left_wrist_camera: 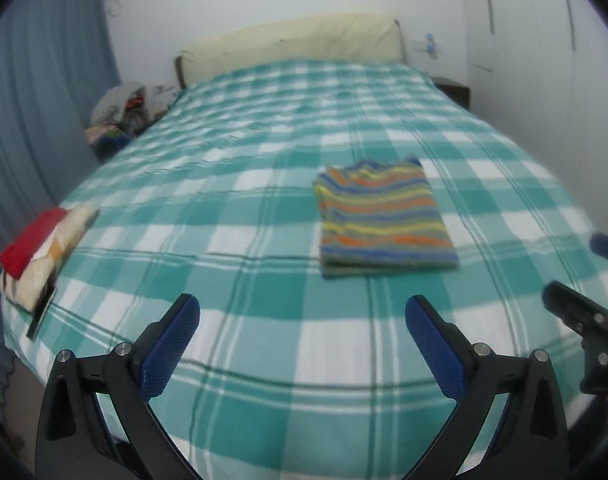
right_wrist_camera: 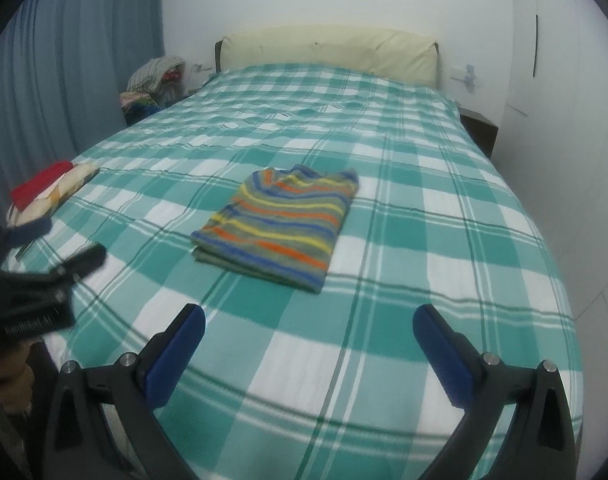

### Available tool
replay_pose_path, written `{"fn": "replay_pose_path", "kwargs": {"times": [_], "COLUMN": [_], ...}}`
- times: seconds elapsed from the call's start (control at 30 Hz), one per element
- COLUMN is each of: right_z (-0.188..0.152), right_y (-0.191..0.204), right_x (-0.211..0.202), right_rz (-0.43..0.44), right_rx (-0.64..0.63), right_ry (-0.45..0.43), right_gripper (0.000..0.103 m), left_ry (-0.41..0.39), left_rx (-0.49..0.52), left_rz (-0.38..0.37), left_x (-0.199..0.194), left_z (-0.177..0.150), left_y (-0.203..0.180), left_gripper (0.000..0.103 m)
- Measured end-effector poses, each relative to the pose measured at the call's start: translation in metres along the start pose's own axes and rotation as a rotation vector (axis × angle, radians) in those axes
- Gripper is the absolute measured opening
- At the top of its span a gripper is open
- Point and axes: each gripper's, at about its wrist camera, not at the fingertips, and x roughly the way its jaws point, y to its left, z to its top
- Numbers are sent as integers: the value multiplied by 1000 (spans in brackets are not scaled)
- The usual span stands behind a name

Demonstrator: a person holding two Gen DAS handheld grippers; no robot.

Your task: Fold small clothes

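Note:
A striped garment [left_wrist_camera: 384, 216], with orange, yellow, blue and grey-green bands, lies folded in a flat rectangle on the green-and-white checked bed [left_wrist_camera: 244, 152]. It also shows in the right wrist view [right_wrist_camera: 282, 226]. My left gripper [left_wrist_camera: 302, 308] is open and empty, held above the bed's near edge, short of the garment. My right gripper [right_wrist_camera: 309, 318] is open and empty, also short of the garment. The right gripper's fingers [left_wrist_camera: 564, 304] show at the right edge of the left wrist view. The left gripper's fingers [right_wrist_camera: 84, 260] show at the left of the right wrist view.
A folded stack with a red piece on a cream patterned piece [left_wrist_camera: 44, 252] sits at the bed's left edge, also in the right wrist view [right_wrist_camera: 48, 188]. A cream headboard [right_wrist_camera: 328, 50], a clothes pile [right_wrist_camera: 154, 80] by the blue curtain [right_wrist_camera: 64, 60], and white wardrobe doors [right_wrist_camera: 564, 60] surround the bed.

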Motion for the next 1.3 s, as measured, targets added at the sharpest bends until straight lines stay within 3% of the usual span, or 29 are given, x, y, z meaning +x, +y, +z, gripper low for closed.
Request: {"fn": "replay_pose_path", "kwargs": {"times": [0.37, 0.57, 0.77, 0.9, 1.1, 1.3], "right_z": [-12, -4, 3, 4, 5, 7], "right_y": [10, 21, 17, 22, 18, 18], "right_x": [-18, -38, -44, -46, -53, -56], "right_rz": [-5, 1, 68, 1, -68, -74], "right_rx": [29, -3, 48, 7, 7, 9], "right_ry": [60, 29, 57, 41, 16, -1], "right_gripper": [103, 103, 103, 102, 102, 102], "left_ry": [-1, -24, 31, 86, 69, 56], "left_rx": [-6, -9, -44, -69, -53, -53], "left_rz": [26, 13, -19, -7, 2, 13], "left_x": [-20, -36, -38, -35, -37, -38], "left_z": [-12, -6, -2, 0, 1, 2], "left_y": [1, 1, 4, 6, 3, 2], "left_gripper": [103, 103, 103, 103, 103, 103]}}
